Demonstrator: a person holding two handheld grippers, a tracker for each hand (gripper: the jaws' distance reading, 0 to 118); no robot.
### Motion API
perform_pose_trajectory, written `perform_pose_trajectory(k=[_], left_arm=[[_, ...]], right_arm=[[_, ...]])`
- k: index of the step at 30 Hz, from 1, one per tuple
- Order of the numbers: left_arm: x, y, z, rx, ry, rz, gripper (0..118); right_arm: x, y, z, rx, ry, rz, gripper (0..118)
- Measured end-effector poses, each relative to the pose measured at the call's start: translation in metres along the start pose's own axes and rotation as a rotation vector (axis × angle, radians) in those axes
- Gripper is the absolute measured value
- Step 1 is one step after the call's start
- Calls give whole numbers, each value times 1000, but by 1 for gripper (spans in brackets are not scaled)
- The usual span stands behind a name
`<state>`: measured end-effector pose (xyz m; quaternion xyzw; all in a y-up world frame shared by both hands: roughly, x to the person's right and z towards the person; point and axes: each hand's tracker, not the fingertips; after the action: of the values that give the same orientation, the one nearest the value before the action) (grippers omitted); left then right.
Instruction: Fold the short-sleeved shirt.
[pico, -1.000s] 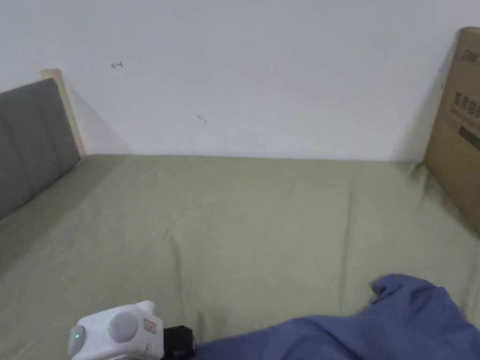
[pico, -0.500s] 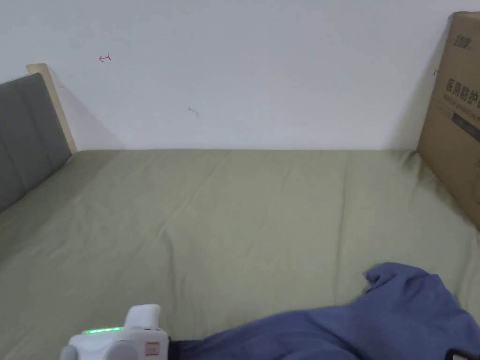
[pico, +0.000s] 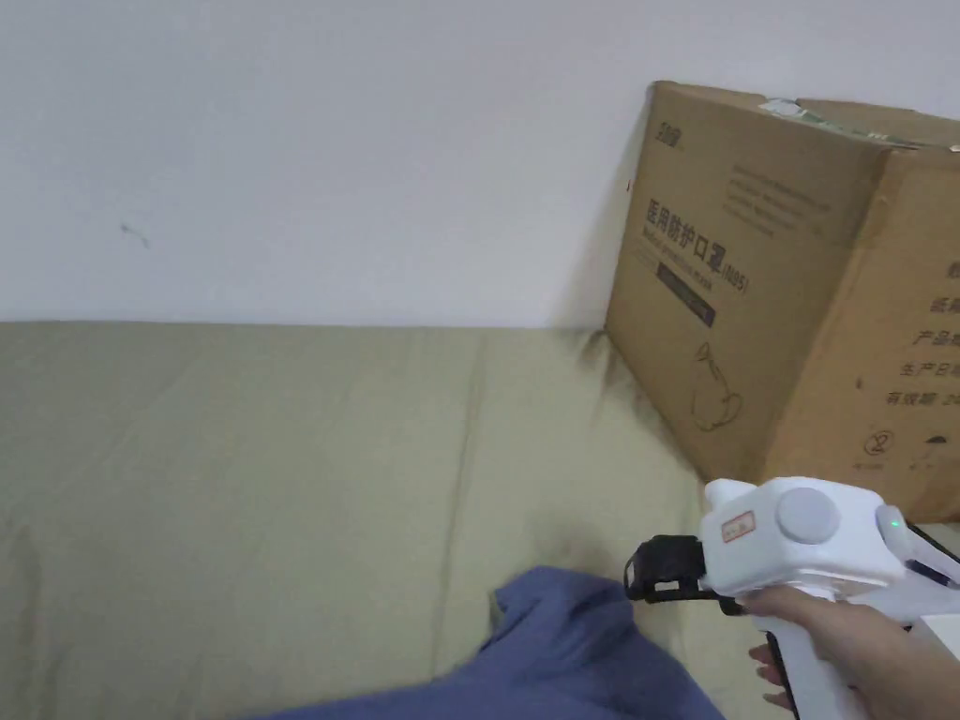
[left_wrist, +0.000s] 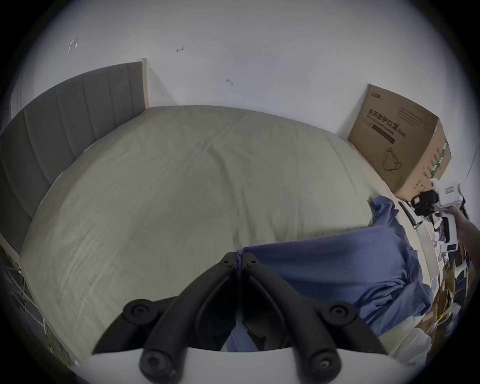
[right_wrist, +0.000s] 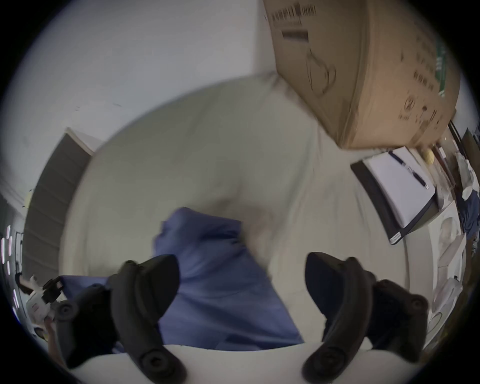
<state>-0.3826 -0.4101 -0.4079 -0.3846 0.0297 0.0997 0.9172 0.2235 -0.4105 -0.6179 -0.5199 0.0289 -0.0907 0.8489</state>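
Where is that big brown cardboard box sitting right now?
The big brown cardboard box stands on the far right end of the green-sheeted bed, against the white wall, beyond the crumpled blue shirt.

Head view: blue shirt (pico: 562, 647) cut off by the bottom edge; cardboard box (pico: 797, 281) cut by the right edge.

Right gripper view: motion-blurred throughout; box print unreadable, shirt folds smeared. Right gripper (right_wrist: 241, 280) bases run off the bottom edge.

Left gripper view: left gripper (left_wrist: 239, 259) hides the shirt corner between its 2 jaws; clutter at right too small to tell.
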Motion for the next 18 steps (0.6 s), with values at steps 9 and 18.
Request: perform_pose_trajectory(k=[9,18], left_arm=[[-10,-12,-24,-82,17,91,1],[-9,-8,-16,-112,30,50,1]], right_arm=[[-30,0,-81,-179,-140,201,86],[-56,-12,-28,-114,-58,292,1]])
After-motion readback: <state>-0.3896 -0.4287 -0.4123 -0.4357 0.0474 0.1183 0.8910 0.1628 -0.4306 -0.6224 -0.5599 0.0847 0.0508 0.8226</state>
